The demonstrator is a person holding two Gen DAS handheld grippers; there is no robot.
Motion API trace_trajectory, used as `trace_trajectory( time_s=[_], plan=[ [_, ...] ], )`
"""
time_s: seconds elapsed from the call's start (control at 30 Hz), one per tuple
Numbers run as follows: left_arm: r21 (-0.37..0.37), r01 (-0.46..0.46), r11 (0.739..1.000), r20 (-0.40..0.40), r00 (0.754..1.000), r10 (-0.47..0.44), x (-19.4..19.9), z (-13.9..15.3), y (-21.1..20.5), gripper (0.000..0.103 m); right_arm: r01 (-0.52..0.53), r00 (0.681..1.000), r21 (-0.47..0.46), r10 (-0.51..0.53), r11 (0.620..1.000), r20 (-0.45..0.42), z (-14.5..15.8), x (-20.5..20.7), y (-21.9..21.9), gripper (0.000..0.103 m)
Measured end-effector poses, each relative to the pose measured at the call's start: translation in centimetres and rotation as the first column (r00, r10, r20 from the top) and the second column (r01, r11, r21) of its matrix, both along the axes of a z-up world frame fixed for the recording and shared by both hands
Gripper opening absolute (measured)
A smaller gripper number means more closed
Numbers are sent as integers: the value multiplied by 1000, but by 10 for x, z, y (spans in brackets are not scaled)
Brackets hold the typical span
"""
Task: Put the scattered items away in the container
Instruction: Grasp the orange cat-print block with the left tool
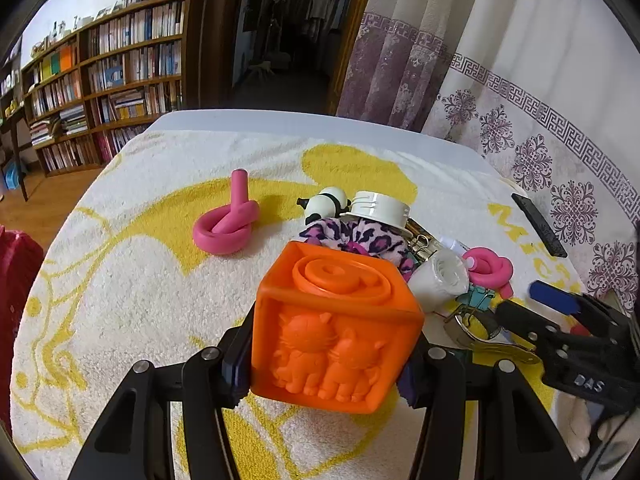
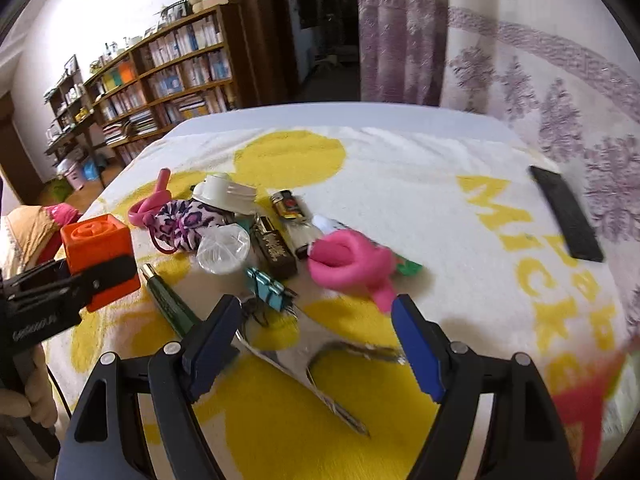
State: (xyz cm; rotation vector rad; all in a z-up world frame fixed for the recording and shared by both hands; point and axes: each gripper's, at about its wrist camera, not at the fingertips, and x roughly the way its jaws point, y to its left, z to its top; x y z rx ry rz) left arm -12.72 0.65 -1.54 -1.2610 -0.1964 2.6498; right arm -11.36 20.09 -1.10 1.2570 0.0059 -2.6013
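The right gripper's [image 2: 316,322] fingers stand spread, empty; the pink foam loop [image 2: 348,264] lies just beyond them, nearer this hand. The left gripper [image 1: 324,364] pinches the orange cube [image 1: 336,332].

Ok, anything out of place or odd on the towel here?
No damage or spill shows. The small items lie heaped together mid-towel: leopard scrunchie, lighters, blue binder clip, pink foam twist. The left hand-held gripper holds the orange cube; no container is in view.

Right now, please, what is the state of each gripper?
Left gripper: closed on the orange cube.
Right gripper: open, holding nothing.
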Motion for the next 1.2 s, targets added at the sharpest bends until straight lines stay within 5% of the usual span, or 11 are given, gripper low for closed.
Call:
trace_trajectory(
  time_s=[0.2, 0.37, 0.63, 0.93, 1.2],
  plan=[
    [1, -2, 1000, 7, 1000, 2, 0, -3, -1, 58, -86, 994, 7, 86, 996, 66, -16, 0, -6, 80],
    [-1, 2, 1000, 8, 1000, -2, 1, -3, 1, 58, -172, 984, 73, 168, 982, 58, -7, 29, -18, 63],
    [3, 11, 1000, 0, 1000, -11, 4, -1, 3, 58, -235, 969, 50, 230, 971, 90, -1, 53, -21, 62],
    [15, 8, 1000, 5, 1000, -8, 4, -1, 0, 58, -216, 974, 99, 207, 971, 98, -16, 32, -31, 62],
    [14, 22, 1000, -19, 1000, -22, 7, 3, 5, 58, -92, 988, -99, 104, 991, 115, -4, 10, -5, 62]
  ],
)
